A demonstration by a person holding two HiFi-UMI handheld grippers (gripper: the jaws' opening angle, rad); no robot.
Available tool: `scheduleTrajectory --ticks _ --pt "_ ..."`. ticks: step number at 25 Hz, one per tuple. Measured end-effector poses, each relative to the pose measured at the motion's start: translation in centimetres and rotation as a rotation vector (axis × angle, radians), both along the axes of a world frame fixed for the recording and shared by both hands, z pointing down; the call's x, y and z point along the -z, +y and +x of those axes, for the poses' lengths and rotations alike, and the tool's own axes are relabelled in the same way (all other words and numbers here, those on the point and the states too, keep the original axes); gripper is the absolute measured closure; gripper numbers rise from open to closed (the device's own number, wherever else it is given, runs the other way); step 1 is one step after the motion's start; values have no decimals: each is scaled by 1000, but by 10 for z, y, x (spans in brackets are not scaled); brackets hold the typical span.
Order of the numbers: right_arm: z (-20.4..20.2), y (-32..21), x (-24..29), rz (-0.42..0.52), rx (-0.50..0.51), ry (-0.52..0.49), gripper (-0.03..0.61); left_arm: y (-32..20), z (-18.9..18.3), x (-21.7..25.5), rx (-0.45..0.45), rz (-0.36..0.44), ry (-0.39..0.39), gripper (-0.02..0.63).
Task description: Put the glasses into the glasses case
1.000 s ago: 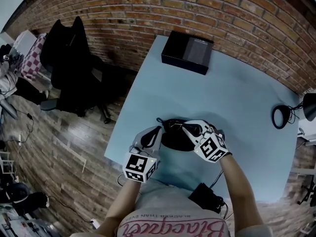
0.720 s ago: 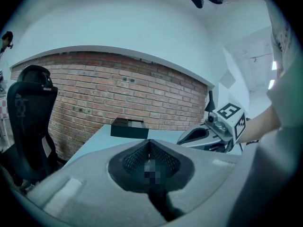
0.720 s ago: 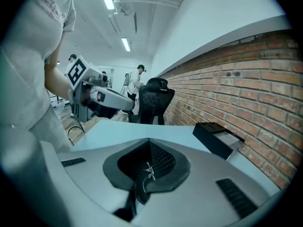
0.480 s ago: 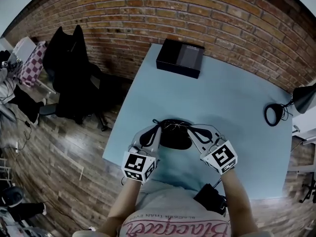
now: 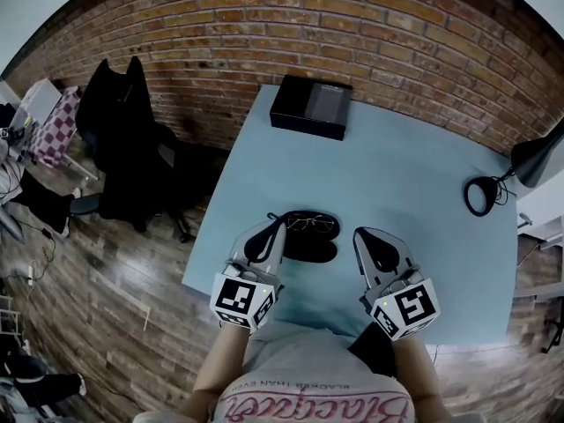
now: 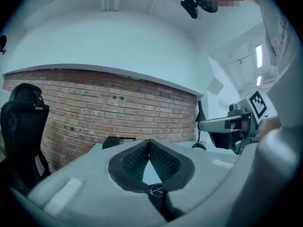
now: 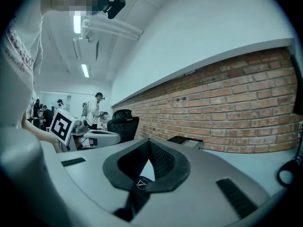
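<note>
The black glasses case (image 5: 308,241) lies on the light blue table (image 5: 414,174) near its front left. Thin wire-framed glasses (image 5: 311,223) rest across the far side of the case; whether they sit inside it I cannot tell. My left gripper (image 5: 280,225) is at the case's left end, its tips at the rim. In the left gripper view the left gripper (image 6: 149,142) is shut, with nothing showing between the pads. My right gripper (image 5: 359,233) hovers a short way right of the case, apart from it. In the right gripper view the right gripper (image 7: 149,143) is shut and empty.
A black box (image 5: 308,106) sits at the table's far edge by the brick wall. A desk lamp (image 5: 483,194) stands at the right edge. A black office chair (image 5: 123,139) stands on the floor to the left. The table's left edge runs close by the left gripper.
My right gripper has drawn back from the case toward the right and the front, leaving the glasses on the case. The left gripper has stayed at the case's left end.
</note>
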State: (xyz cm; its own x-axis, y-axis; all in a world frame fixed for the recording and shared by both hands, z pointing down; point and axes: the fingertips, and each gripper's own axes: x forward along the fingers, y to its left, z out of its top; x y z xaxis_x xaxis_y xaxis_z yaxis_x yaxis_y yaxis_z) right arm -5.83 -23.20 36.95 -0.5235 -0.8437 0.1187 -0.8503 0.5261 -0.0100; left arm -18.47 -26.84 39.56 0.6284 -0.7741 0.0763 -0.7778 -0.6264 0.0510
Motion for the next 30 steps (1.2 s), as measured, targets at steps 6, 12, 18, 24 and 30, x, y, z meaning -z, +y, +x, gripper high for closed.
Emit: scheduleTrajectory --ticks 6,12,18,24,30 --pt "5 15 11 36 -72 -47 569 11 5 22 -16 89 17 607" --pt "13 15 -3 -6 -148 -49 569 18 6 26 -21 108 23 607" --pt "6 17 -2 11 -125 -25 569 19 3 27 -18 110 21 607" --pt "1 17 -1 16 -112 -18 569 20 2 29 -26 125 9 607" --pt "-2 18 -1 17 -112 -18 569 21 3 31 -38 135 2 607"
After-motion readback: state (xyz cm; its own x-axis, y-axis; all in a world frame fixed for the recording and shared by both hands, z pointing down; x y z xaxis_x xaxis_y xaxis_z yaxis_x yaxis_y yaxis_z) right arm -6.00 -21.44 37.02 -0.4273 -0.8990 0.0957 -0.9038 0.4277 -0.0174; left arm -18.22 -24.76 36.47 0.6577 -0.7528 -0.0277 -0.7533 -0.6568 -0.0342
